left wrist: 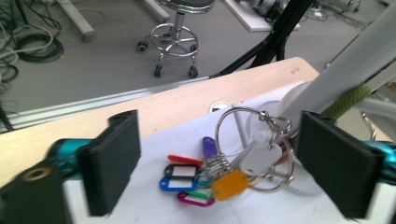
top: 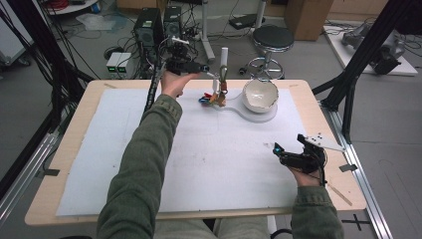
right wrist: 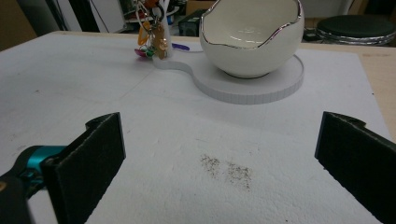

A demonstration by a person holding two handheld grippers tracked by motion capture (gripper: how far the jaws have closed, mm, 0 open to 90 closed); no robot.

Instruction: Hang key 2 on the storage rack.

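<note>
Left gripper (left wrist: 219, 163) is standing with jaws spread wide, gripping nothing, its pads clear of the key bunch (left wrist: 233, 163) hanging on the white post (left wrist: 327, 74) between them, nearer the right-hand jaw. Backing straight away is best, so no ring snags. Right gripper (right wrist: 219, 163) is idling wide open, empty, the bunch far ahead of its jaws.

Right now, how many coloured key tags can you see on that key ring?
6, bunched under the key ring: red, purple, black, blue, magenta and orange. A green sliver shows between them; more may be hidden behind.
</note>
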